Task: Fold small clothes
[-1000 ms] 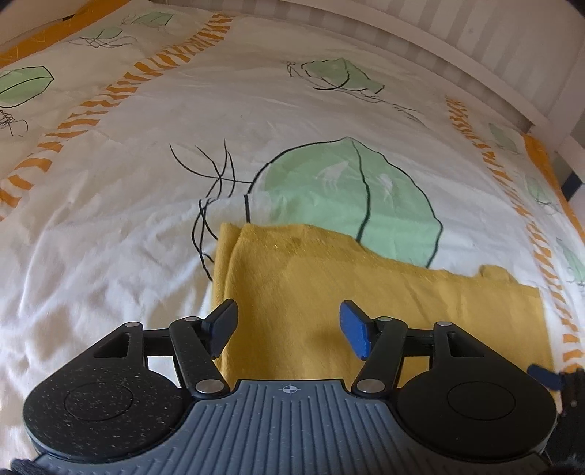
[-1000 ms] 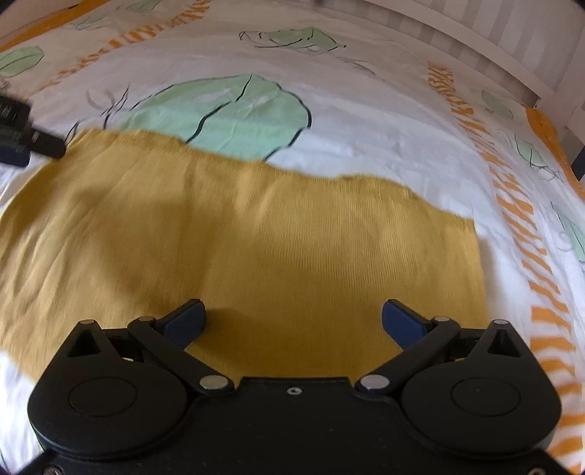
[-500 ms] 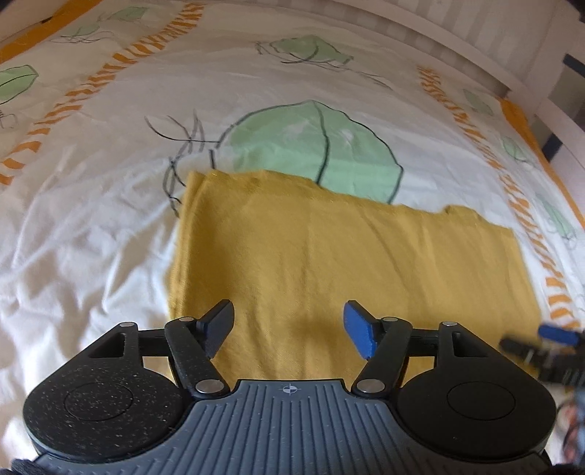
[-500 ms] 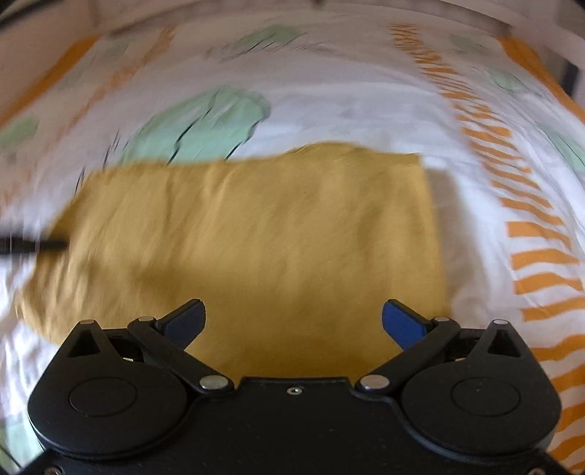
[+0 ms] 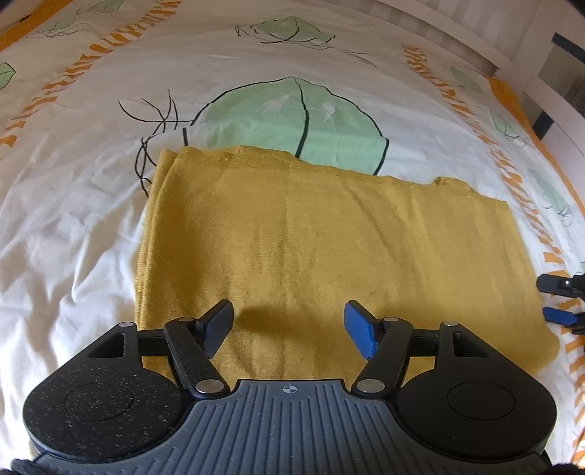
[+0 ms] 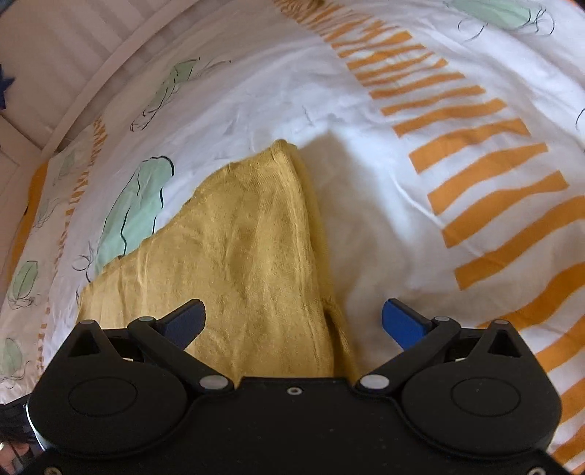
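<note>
1 folded yellow cloth point(image 5: 329, 248) on bedsheet point(image 5: 73, 219); 2 grippers, left point(image 5: 289, 323) & right point(image 6: 292, 321), fingers wide, empty.

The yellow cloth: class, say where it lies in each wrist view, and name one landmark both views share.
Left wrist: yellow cloth fills the centre, ahead of the open left gripper.
Right wrist: it lies centre-left, its side edge between the open right gripper's fingers.
Shared landmark: the bedsheet's large green leaf print.

White bedsheet point(image 5: 91, 219) — green leaves, orange stripes — beside slatted rail point(image 5: 457, 29).
</note>
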Motion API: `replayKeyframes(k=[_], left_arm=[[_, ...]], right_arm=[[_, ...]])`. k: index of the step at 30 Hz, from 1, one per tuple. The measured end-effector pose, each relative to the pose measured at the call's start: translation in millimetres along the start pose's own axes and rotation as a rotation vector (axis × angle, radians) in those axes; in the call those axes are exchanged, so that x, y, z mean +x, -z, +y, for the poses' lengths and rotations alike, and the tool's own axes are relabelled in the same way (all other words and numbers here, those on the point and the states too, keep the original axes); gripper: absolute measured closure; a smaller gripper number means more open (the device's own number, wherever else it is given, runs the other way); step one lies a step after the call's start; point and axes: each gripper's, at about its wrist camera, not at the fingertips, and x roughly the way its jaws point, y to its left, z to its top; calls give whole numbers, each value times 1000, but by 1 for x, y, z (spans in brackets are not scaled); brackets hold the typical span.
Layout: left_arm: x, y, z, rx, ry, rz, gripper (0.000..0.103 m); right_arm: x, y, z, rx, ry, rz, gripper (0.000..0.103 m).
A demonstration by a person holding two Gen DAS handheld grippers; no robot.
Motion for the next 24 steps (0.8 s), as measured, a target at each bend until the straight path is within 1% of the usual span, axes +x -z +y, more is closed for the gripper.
replayKeyframes(k=[2, 4, 6, 8, 11, 13, 18, 21, 24], left_arm=[[1, 0, -3, 10, 7, 4, 37], [3, 1, -6, 23, 12, 9, 37], [5, 0, -9, 32, 18, 14, 37], [6, -1, -10, 40, 20, 13, 37], [8, -3, -11, 45, 11, 7, 37], [9, -4, -11, 48, 6, 6, 37], [13, -4, -13, 53, -4, -7, 37], [14, -5, -18, 67, -5, -30, 37], [15, -6, -28, 86, 4, -61, 37]], right_arm=[[1, -2, 1, -10, -30, 24, 0], [4, -5, 1, -7, -84, 43, 0], [12, -7, 0, 15, -134, 64, 0], [22, -8, 2, 11, -166, 85, 0], [31, -13, 7, -28, -191, 74, 0], [34, -16, 7, -30, -219, 65, 0], [39, -21, -7, 61, -309, 33, 0], [40, -24, -11, 105, -325, 37, 0], [40, -25, -11, 108, -317, 47, 0]])
